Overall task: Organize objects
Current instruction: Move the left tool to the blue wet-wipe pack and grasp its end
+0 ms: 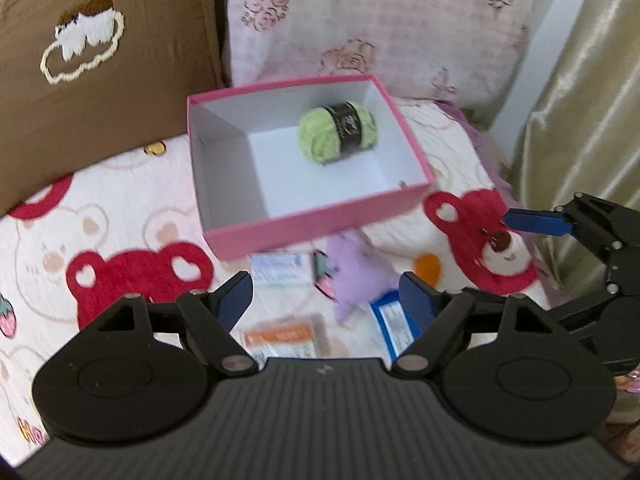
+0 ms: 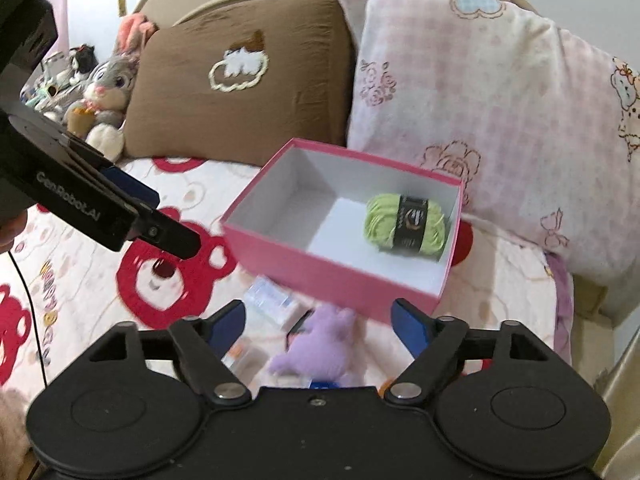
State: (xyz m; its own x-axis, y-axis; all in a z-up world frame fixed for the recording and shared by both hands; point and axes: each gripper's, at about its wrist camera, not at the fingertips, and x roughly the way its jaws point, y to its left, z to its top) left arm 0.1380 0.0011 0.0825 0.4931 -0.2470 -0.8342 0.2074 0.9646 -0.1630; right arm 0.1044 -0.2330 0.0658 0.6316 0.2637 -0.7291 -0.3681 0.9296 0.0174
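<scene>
Green yarn [image 1: 337,131] lies inside the pink box [image 1: 316,228] ahead of both wide-open, empty grippers: left [image 1: 326,300], right [image 2: 318,322]. Just below them sits a blurred purple plush [image 2: 316,346], probably a bunny.

A pink box [image 2: 320,256] sits open on the bed [image 2: 80,280], holding a ball of green yarn [image 2: 404,224] near its right wall. Just in front of the box lie a purple plush toy [image 2: 316,344] and small packets [image 2: 272,300]. The right claw [image 2: 318,326] hovers above them, spread wide. Behind the box lean a brown pillow [image 2: 240,76] and a pink pillow [image 2: 480,120].
</scene>
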